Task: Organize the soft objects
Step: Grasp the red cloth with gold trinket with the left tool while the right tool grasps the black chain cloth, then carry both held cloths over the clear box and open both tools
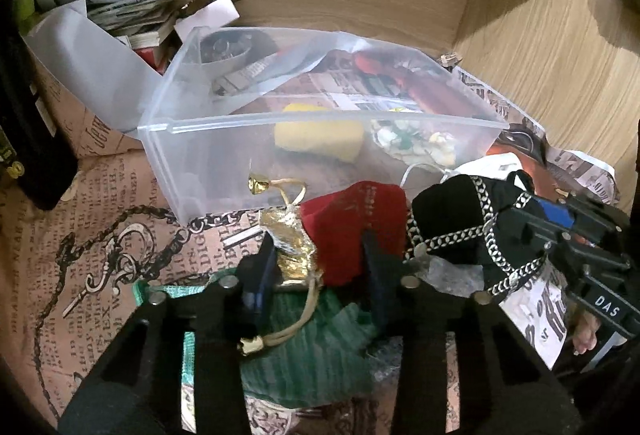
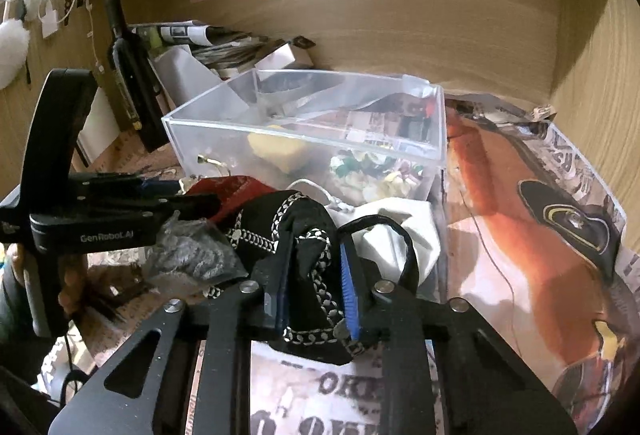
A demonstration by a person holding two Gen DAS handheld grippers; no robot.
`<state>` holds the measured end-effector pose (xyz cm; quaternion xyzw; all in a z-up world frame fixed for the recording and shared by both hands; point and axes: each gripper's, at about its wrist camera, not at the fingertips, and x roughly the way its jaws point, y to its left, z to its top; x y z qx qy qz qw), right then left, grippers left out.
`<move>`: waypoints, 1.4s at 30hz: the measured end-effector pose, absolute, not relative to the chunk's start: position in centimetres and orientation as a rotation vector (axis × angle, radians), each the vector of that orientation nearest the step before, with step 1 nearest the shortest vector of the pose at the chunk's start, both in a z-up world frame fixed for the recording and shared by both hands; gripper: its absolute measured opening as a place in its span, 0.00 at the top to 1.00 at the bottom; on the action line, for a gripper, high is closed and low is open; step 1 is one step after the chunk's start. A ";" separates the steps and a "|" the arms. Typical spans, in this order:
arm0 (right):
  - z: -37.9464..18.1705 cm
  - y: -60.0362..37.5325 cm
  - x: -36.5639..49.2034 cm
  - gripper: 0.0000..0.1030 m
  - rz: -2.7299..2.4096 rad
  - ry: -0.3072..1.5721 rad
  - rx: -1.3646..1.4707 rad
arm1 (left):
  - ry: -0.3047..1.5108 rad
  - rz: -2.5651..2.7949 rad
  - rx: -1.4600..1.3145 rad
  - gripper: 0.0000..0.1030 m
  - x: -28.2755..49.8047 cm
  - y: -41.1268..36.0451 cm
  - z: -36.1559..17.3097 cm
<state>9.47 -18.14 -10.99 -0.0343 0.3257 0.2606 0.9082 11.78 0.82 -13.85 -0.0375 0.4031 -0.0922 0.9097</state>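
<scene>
My left gripper is shut on a red velvet pouch with a gold foil top and bell cords; it also shows in the right wrist view. My right gripper is shut on a black pouch with silver chain trim, seen from the left wrist too. Both are held just in front of a clear plastic box. In the box lie a yellow sponge and a floral pouch. A white cloth bag lies behind the black pouch.
A green mesh cloth and crinkled clear wrap lie under the grippers on newspaper-print paper. A dark bottle and stacked papers stand at the back left. Wooden walls close in behind and right.
</scene>
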 end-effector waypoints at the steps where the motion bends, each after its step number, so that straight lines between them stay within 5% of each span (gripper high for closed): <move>1: -10.8 -18.2 9.4 0.83 0.538 0.666 -0.069 | 0.826 -0.191 -0.072 0.68 11.6 0.7 -13.7; 26: -2.3 -18.8 9.2 0.84 0.553 0.375 -0.018 | 0.585 -0.165 -0.085 0.74 8.9 1.8 -5.2; 42: -0.6 -17.1 14.4 0.84 0.544 0.345 -0.006 | 0.537 -0.122 -0.097 0.74 14.6 3.1 -2.8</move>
